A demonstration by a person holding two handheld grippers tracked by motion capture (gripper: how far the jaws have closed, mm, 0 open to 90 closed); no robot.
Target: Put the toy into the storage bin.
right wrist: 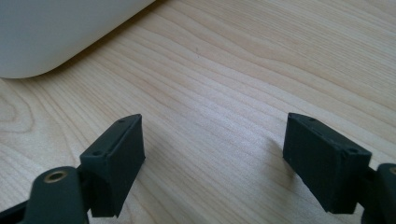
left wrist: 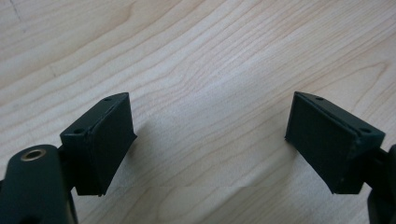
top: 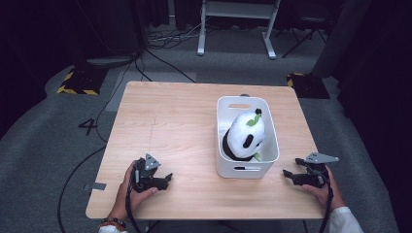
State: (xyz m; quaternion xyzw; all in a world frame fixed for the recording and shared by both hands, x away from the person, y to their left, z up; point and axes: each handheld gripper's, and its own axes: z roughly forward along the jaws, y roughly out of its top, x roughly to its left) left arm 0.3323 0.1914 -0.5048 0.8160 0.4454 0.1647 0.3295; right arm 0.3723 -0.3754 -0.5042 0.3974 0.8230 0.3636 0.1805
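A black-and-white panda plush [top: 245, 136] with green leaves lies inside a white plastic bin [top: 222, 145] on the right half of the wooden table [top: 170, 121]. My left gripper [top: 168, 179] rests low over the table near the front left, held in a hand, its jaws open over bare wood [left wrist: 210, 135]. To the right of the bin, my right gripper [top: 288, 175] is also open, nothing between its jaws [right wrist: 212, 144]. The bin's rounded white wall [right wrist: 56, 32] fills the upper left of the right gripper view.
Beyond the table lies grey carpet with black cables [top: 160, 58], the white legs of a stand [top: 235, 29] and yellow-black striped floor plates [top: 77, 80]. Open wood spans the table's left and middle.
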